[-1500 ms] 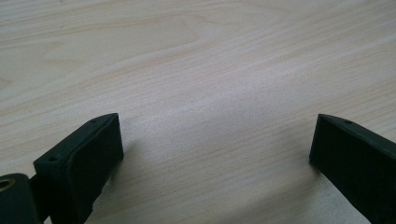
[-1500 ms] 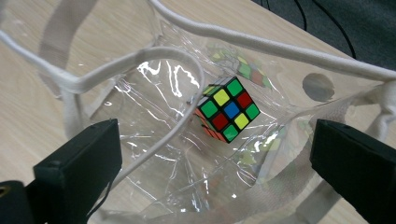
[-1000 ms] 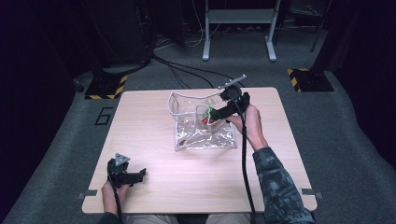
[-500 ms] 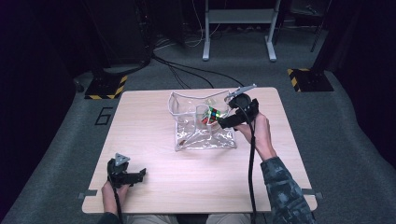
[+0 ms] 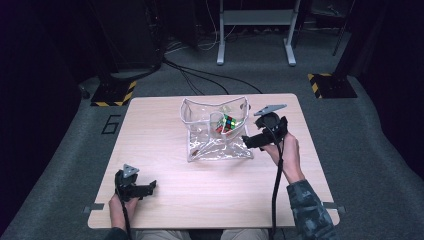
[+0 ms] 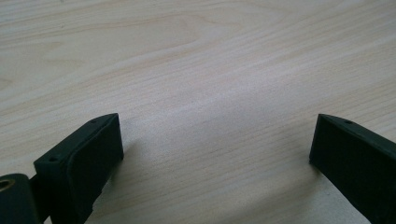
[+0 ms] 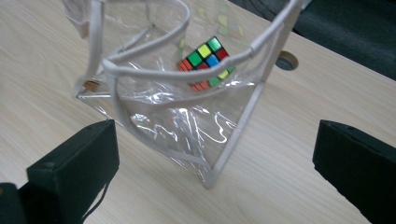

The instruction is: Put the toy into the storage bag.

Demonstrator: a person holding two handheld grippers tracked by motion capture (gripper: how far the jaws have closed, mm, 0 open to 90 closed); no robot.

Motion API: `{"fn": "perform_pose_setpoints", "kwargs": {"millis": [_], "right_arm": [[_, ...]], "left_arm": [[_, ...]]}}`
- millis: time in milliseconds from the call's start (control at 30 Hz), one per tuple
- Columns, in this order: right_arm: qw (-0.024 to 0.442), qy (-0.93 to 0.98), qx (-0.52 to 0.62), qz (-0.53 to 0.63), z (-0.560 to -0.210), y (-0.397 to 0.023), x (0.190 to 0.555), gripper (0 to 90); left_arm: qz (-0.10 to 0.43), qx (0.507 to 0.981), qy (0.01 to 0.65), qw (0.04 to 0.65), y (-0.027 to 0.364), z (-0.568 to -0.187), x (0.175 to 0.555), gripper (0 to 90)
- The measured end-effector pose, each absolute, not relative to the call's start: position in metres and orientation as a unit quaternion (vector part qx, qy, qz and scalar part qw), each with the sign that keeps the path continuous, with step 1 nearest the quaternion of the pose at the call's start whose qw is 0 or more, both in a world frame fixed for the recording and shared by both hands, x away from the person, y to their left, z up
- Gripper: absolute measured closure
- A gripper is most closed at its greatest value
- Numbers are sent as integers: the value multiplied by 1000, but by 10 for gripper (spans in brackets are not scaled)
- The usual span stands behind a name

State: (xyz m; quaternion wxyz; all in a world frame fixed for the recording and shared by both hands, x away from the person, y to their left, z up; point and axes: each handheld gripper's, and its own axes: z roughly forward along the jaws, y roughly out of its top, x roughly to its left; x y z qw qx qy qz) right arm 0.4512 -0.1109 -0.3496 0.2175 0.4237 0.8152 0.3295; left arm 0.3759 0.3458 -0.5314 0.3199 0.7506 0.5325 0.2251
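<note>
Wooden table (image 5: 165, 145) is sitting on grey carpet w/ dark equipment behind. Left gripper (image 5: 148, 187) is resting at the near left corner, jaws spread wide w/ nothing between them, just bare wood in the left gripper view. Clear plastic bag (image 5: 215, 131) is standing open at table centre, w/ a colourful cube (image 5: 226, 124) lying inside toward its far right side. Right gripper (image 5: 246, 140) is hovering just beside the bag's right corner, jaws wide apart, gripping nothing.
</note>
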Motion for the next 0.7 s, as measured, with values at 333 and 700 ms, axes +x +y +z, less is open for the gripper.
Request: {"fn": "perform_pose_setpoints", "kwargs": {"millis": [333, 700], "right_arm": [[223, 808, 441, 322, -370, -130, 436, 0], [210, 799, 470, 310, -405, -151, 424, 0]], "left_arm": [[225, 751, 533, 320, 346, -531, 376, 26], [226, 752, 531, 319, 346, -531, 376, 25]]}}
